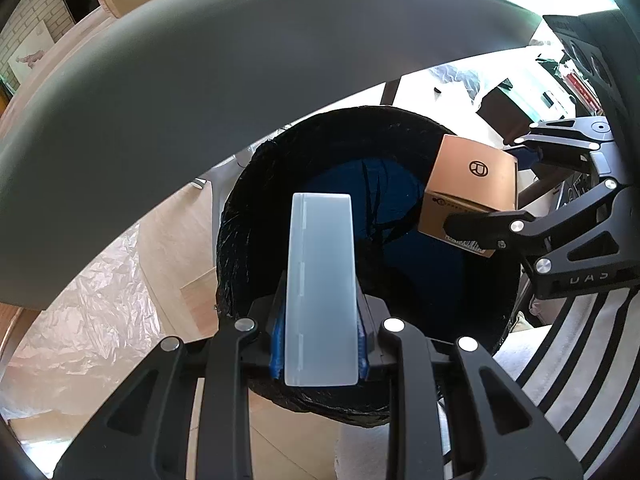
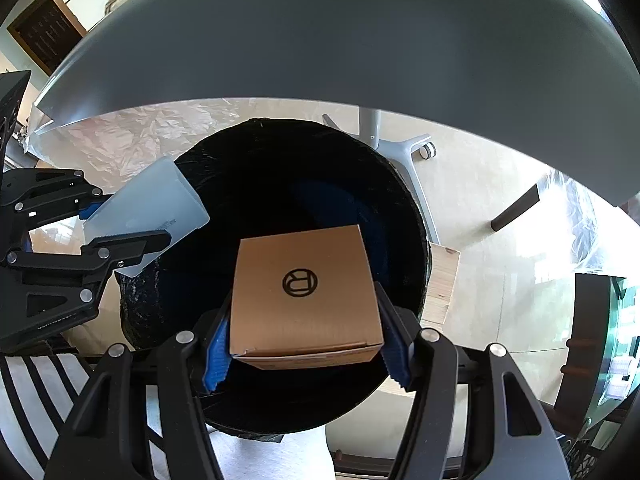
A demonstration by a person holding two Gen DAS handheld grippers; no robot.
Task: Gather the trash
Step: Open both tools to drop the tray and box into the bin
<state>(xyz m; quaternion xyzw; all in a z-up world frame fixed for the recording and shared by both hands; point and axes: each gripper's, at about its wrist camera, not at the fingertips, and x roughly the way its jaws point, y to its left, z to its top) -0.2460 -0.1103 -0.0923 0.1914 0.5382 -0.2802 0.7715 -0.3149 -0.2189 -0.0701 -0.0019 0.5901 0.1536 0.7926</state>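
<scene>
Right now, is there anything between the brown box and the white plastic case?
No, nothing sits between them. In the left wrist view, only the open mouth of the black-lined trash bin shows between the cardboard box and the translucent plastic case.

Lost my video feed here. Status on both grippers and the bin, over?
Left gripper shut on translucent plastic case, right gripper on cardboard box. Both over open black-lined bin. Nothing blocking the drop.
</scene>
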